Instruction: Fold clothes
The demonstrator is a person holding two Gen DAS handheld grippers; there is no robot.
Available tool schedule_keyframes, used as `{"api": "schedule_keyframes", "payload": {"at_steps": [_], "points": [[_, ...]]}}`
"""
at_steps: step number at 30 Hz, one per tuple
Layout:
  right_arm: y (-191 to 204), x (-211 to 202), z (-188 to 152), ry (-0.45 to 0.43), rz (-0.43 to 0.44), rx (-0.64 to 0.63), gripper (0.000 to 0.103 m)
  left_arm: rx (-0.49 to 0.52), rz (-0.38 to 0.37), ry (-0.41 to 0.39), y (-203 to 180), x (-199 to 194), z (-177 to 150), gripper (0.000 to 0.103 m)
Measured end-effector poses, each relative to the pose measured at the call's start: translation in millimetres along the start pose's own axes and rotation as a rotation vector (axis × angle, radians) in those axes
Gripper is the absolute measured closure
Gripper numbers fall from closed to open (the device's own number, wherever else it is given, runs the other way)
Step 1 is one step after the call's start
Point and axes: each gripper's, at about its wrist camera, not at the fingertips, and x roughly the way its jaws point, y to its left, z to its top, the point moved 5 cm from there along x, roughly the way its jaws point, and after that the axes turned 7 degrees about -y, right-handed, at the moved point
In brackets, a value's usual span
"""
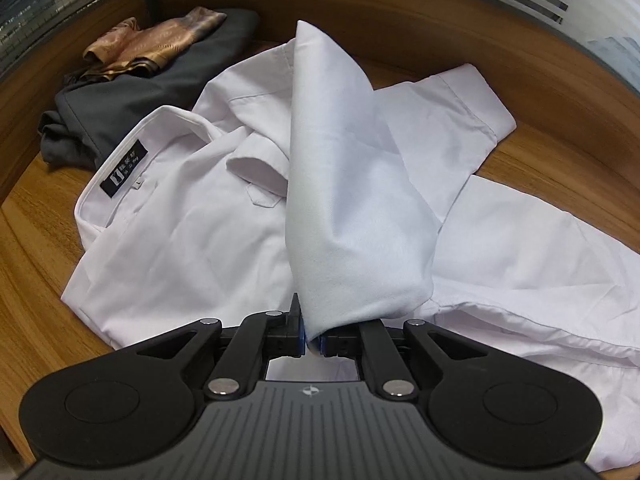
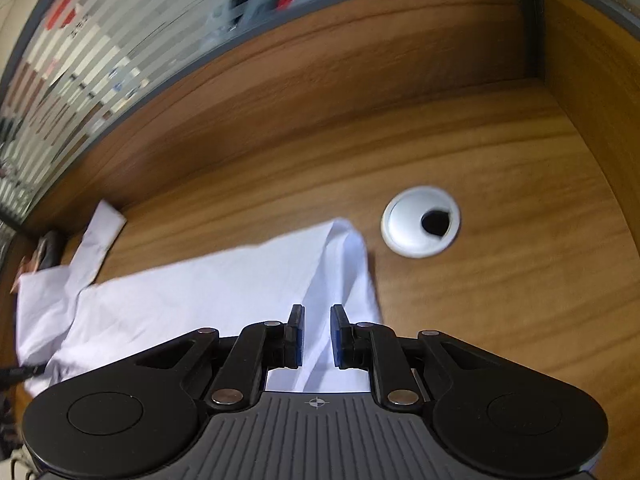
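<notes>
Left gripper [image 1: 314,336] clamped, right gripper [image 2: 317,336] jaws parted

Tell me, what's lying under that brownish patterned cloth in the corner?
The patterned cloth lies on a dark grey garment, which rests on the wooden desk. Anything beneath that garment is hidden.

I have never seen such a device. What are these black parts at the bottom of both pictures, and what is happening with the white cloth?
Each picture comes from a camera mounted on a hand-held claw that a person carries, one in each hand. The left claw pinches a fold of a white shirt lying on a wooden desk. The right claw is open above the shirt's other end, holding nothing. Behind the shirt lie a grey garment and a brown scarf. The white ring is a cable hole.
</notes>
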Motion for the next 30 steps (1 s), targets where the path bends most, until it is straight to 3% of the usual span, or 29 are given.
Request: {"api": "schedule_keyframes", "payload": {"at_steps": [11, 13, 14, 20, 30], "points": [[-22.1, 37.6, 8.2, 0.015, 0.042, 0.065, 0.086, 0.005, 0.026, 0.017, -6.4, 1.5, -1.9, 0.096], [-19.9, 39.0, 11.4, 0.013, 0.054, 0.06, 0.097, 0.002, 0.03, 0.019, -6.1, 1.9, -2.4, 0.096], [-18.6, 39.8, 13.0, 0.013, 0.058, 0.054, 0.097, 0.003, 0.033, 0.021, -6.0, 2.3, -2.8, 0.096], [-2.5, 39.4, 32.8, -0.044, 0.011, -0.03, 0.098, 0.048, 0.069, 0.024, -5.5, 5.8, -7.5, 0.092], [2.4, 54.0, 29.7, -0.027, -0.084, -0.107, 0.096, 0.083, 0.062, 0.004, -6.9, 6.1, -10.1, 0.092]]}}
